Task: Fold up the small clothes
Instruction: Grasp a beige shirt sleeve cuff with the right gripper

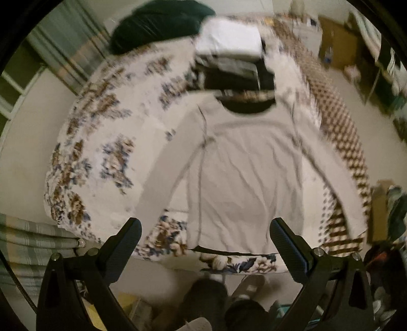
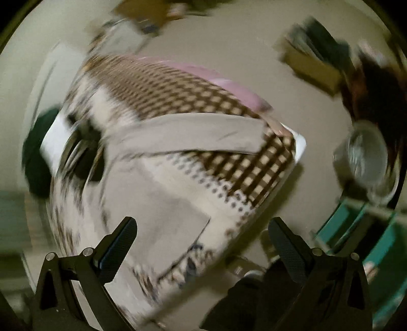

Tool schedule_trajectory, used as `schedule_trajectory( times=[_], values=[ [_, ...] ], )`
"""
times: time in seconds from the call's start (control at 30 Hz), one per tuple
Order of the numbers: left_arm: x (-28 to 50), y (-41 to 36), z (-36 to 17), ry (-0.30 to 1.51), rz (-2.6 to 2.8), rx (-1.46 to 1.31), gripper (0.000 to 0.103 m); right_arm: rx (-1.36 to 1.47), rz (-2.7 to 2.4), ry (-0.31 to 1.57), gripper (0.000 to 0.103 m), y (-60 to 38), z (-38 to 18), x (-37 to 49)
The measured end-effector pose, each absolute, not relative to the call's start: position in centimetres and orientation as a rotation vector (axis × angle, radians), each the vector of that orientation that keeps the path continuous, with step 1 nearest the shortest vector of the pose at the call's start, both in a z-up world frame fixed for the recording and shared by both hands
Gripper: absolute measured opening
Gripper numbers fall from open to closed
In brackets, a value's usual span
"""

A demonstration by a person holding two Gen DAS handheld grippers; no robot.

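A light grey long-sleeved shirt [image 1: 244, 165] lies flat on a floral and checked bedcover [image 1: 106, 142], collar far, hem near, sleeves spread down each side. My left gripper [image 1: 206, 229] is open and empty, held above the shirt's hem. My right gripper [image 2: 202, 229] is open and empty, above the shirt's body [image 2: 175, 211] near its right side. One sleeve [image 2: 198, 135] lies across the checked part of the cover. The right wrist view is blurred.
A stack of folded clothes [image 1: 229, 63] and a dark green garment [image 1: 157, 23] sit beyond the collar. The bed's near edge [image 1: 229, 264] borders the floor, where feet [image 1: 203, 298] stand. A clear jar [image 2: 366, 157], a teal box [image 2: 356, 229] and cardboard boxes [image 1: 335, 45] are around.
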State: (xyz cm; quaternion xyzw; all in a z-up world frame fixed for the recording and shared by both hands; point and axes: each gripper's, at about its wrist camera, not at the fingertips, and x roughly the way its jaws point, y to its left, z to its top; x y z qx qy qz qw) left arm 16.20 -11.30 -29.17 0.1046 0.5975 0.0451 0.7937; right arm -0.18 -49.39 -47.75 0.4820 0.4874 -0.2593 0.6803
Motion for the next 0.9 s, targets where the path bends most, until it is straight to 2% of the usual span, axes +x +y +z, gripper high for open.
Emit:
schedule_trajectory(
  times=[0.2, 0.37, 0.47, 0.57, 0.6, 0.67, 0.7, 0.8, 0.9],
  values=[
    [20.2, -15.0, -40.4, 1.369, 0.051, 0.275, 0.103, 1.397, -0.674, 0.874, 0.1, -52.3, -60.1, 0.1],
    [23.3, -17.7, -47.5, 1.416, -0.014, 0.314, 0.103, 1.627, -0.749, 0.66, 0.081, -52.4, -67.4, -0.3],
    [24.5, -18.7, -49.6, 1.423, -0.046, 0.346, 0.103, 1.709, -0.815, 0.526, 0.068, -52.2, -70.8, -0.4],
    [25.9, -19.3, -51.0, 1.414, -0.076, 0.361, 0.103, 1.726, -0.87, 0.41, 0.062, -52.0, -72.8, 0.0],
    [26.4, -19.4, -51.3, 1.409, -0.079, 0.365, 0.103, 1.719, -0.89, 0.38, 0.056, -51.9, -73.2, 0.2],
    [27.2, -19.3, -51.8, 1.411, -0.085, 0.358, 0.103, 1.688, -0.952, 0.366, 0.027, -51.8, -74.2, 0.8],
    [27.6, -19.2, -51.9, 1.411, -0.083, 0.354, 0.103, 1.68, -0.984, 0.374, 0.008, -51.8, -74.5, 1.1],
    [28.4, -18.4, -51.7, 1.402, -0.084, 0.32, 0.103, 1.631, -1.027, 0.373, 0.006, -51.9, -74.1, 1.7],
    [29.4, -17.1, -51.1, 1.386, -0.076, 0.289, 0.103, 1.503, -1.007, 0.416, 0.006, -52.3, -71.0, 3.3]
  ],
)
